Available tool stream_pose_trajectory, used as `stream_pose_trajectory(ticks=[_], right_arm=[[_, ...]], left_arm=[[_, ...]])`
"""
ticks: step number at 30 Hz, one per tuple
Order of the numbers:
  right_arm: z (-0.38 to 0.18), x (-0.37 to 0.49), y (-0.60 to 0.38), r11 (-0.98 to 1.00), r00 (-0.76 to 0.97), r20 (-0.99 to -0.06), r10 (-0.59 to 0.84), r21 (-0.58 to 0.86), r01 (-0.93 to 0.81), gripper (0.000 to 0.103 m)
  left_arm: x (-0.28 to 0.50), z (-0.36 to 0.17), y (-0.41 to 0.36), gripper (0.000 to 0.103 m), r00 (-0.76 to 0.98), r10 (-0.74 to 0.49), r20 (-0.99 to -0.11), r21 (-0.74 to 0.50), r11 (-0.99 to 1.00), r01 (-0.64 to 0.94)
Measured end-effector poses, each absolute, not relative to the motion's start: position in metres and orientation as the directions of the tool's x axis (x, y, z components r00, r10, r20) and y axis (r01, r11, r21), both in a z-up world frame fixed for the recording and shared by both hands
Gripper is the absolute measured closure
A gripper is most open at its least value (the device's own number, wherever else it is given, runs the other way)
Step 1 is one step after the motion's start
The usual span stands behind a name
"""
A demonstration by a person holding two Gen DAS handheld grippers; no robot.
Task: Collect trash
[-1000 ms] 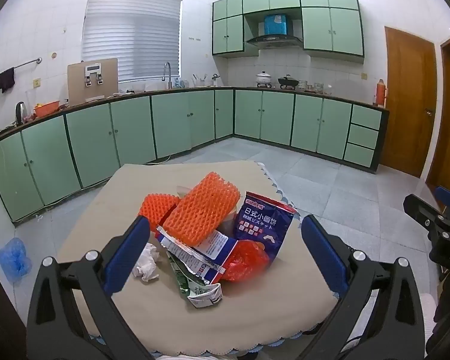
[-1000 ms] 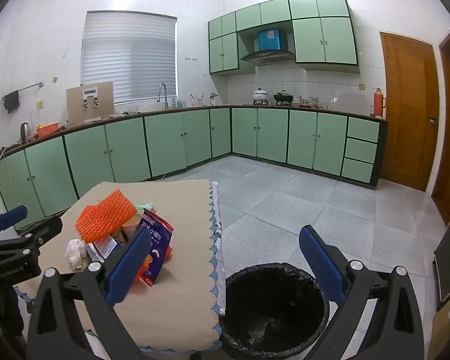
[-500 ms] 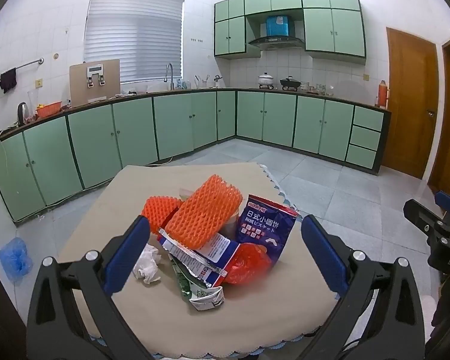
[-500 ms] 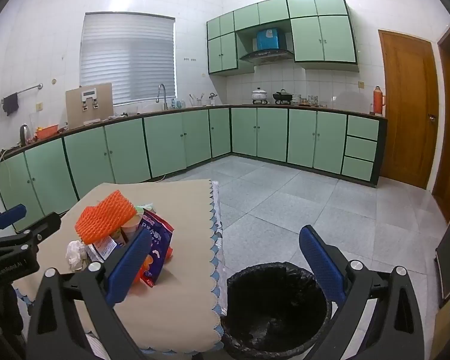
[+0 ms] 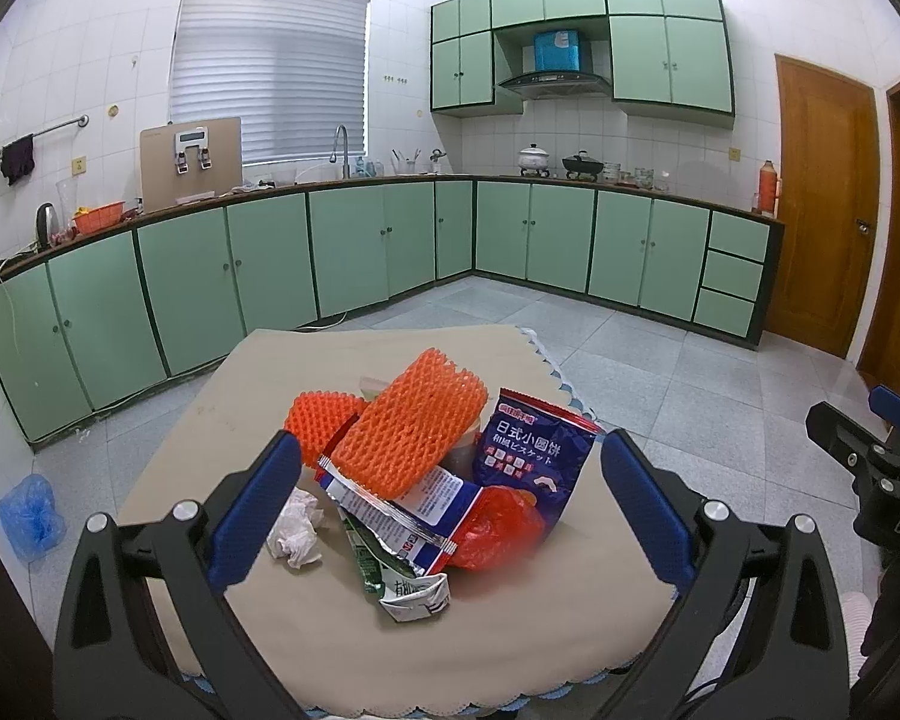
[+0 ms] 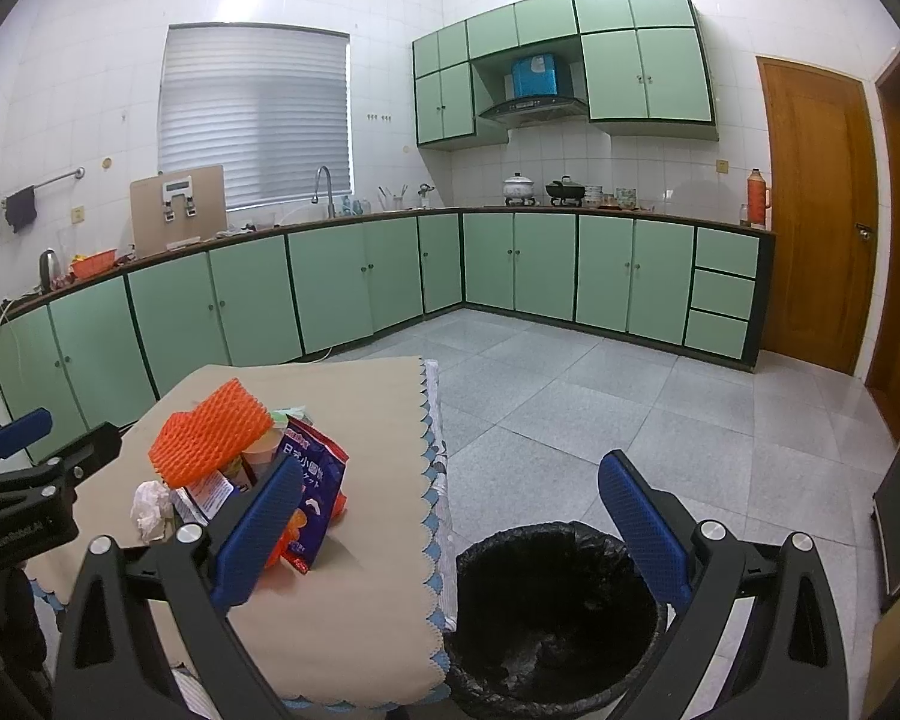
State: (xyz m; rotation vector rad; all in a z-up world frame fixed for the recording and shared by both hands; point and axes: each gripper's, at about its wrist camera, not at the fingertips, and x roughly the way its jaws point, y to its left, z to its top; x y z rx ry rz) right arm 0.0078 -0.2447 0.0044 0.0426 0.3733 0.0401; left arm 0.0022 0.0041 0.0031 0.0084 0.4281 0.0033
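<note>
Trash bin (image 6: pixel 555 618), black-lined, sits between right gripper (image 6: pixel 450 531) fingers; contents unclear. Both grippers spread wide, holding nothing. Trash pile (image 5: pixel 426 480) on table (image 5: pixel 330 630) lies between left gripper (image 5: pixel 450 516) fingers: orange foam net (image 5: pixel 411 429), blue snack bag (image 5: pixel 531 453), crumpled tissue (image 5: pixel 294 531). Bin visible only in right view.

Both wrist views sharing table (image 5: pixel 306 618)

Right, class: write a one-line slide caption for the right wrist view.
Open right gripper hangs between the table's trash pile and the black-lined bin.
</note>
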Motion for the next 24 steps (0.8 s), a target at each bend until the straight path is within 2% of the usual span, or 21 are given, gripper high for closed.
stream_pose_trajectory(ticks=[24], right_arm=[[0.0048, 0.0082, -0.2438, 0.998, 0.931, -0.363, 0.047, 0.05, -0.031, 0.006]], left_arm=[[0.0036, 0.0044, 0.0042, 0.006, 0.91, 0.007, -0.415, 0.007, 1.0, -0.005]])
